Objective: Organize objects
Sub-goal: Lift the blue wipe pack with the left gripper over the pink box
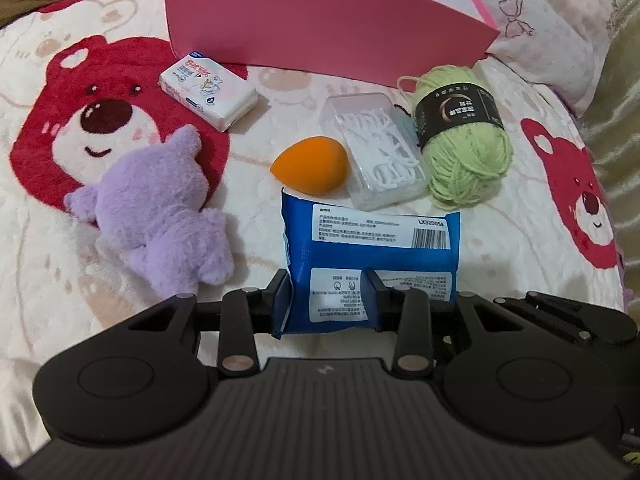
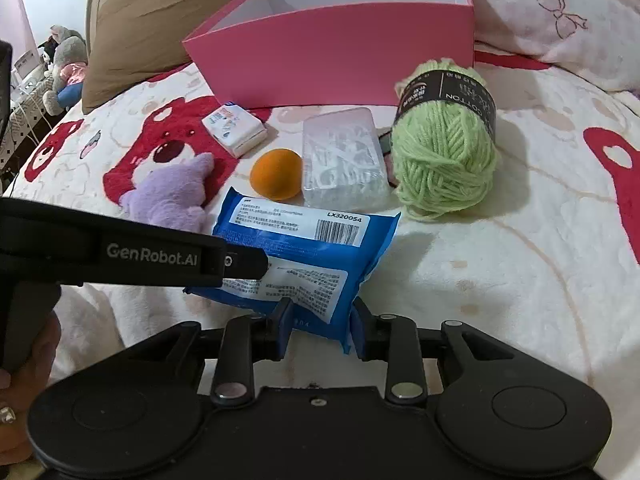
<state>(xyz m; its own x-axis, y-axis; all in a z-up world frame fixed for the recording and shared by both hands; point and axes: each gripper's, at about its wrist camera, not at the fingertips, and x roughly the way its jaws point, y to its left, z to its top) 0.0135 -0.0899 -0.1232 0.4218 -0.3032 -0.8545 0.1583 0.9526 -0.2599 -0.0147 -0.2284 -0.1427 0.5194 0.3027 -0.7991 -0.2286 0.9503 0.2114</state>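
A blue wipes pack (image 1: 372, 240) lies on the bed blanket, also seen in the right wrist view (image 2: 304, 248). My left gripper (image 1: 328, 300) is shut on its near end. My right gripper (image 2: 322, 324) is shut on its near right corner. The left gripper's body (image 2: 132, 256) reaches in from the left in the right wrist view. Beyond the pack lie an orange sponge (image 1: 310, 168), a clear floss-pick box (image 1: 376, 148), a green yarn ball (image 1: 460, 132), a tissue packet (image 1: 208, 88) and a purple plush (image 1: 160, 208). An open pink box (image 2: 336, 40) stands at the back.
The bear-print blanket (image 2: 500, 260) covers the bed. A brown pillow (image 2: 152, 12) leans at the back left, a pale pillow (image 2: 560, 12) at the back right. Stuffed toys (image 2: 64, 64) sit off the bed at far left.
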